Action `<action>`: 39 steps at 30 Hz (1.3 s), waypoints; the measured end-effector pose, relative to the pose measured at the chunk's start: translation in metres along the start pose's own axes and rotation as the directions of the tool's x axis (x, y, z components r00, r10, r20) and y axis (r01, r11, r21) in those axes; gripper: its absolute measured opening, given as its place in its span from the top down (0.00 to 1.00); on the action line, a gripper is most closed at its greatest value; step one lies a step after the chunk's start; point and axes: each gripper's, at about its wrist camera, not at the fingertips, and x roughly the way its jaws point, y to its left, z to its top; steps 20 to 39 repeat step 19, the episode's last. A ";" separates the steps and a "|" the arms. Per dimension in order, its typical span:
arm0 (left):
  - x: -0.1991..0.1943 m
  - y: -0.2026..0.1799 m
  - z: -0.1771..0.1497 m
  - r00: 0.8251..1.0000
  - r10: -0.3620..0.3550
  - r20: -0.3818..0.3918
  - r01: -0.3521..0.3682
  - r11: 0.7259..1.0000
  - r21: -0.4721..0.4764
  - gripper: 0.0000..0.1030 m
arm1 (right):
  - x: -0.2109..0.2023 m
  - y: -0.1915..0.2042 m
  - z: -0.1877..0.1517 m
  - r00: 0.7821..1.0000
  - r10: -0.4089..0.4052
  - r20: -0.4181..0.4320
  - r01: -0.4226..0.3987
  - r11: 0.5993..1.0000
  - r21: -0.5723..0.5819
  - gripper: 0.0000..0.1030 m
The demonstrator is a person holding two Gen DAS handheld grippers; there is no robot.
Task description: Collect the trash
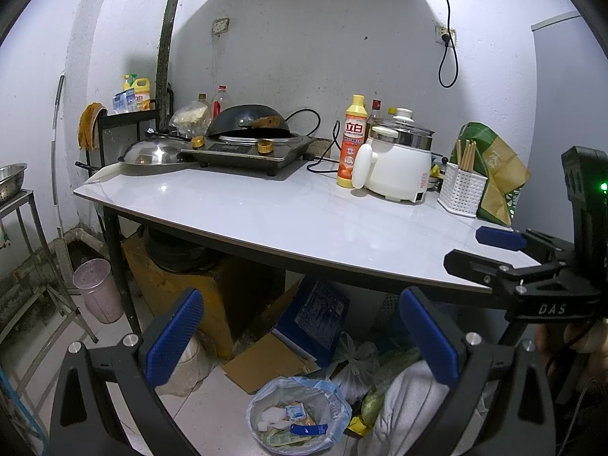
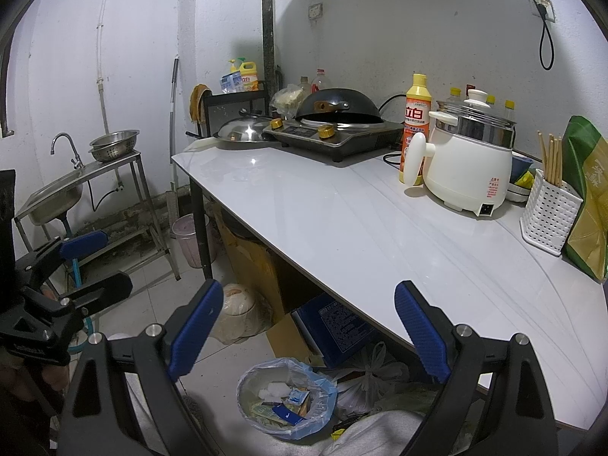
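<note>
Am holding both grippers over floor in front of counter (image 2: pixel 342 220), pointing down twd trash bin (image 1: pixel 300 418) w/ blue liner. Left gripper (image 1: pixel 304 345): jaws standing wide, nothing btwn pads. Right gripper (image 2: pixel 307 338): jaws likewise wide apart, gripping nothing. Am seeing wrappers, white scraps, blue packet lying inside bin (image 2: pixel 285 402), which is sitting on floor just below counter edge, beside blue box (image 1: pixel 319 319) and cardboard (image 1: pixel 266 361). Counter itself bare in middle; cooker (image 2: pixel 467 159), detergent bottle (image 1: pixel 351 144), wok (image 1: pixel 247 121) sitting along wall.
</note>
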 end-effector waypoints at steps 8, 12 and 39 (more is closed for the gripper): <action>0.000 0.000 0.000 1.000 0.001 0.001 -0.001 1.000 0.000 0.00 | -0.001 0.000 0.000 1.000 0.000 0.001 0.000 1.000 0.000 0.12; 0.000 0.000 0.000 1.000 -0.002 0.000 0.002 1.000 0.000 0.00 | -0.001 0.000 0.000 1.000 0.000 0.001 0.000 1.000 0.000 0.12; -0.001 -0.002 0.002 1.000 -0.003 -0.001 0.003 1.000 0.002 0.00 | 0.000 -0.001 0.000 1.000 0.000 0.001 0.000 1.000 0.001 0.12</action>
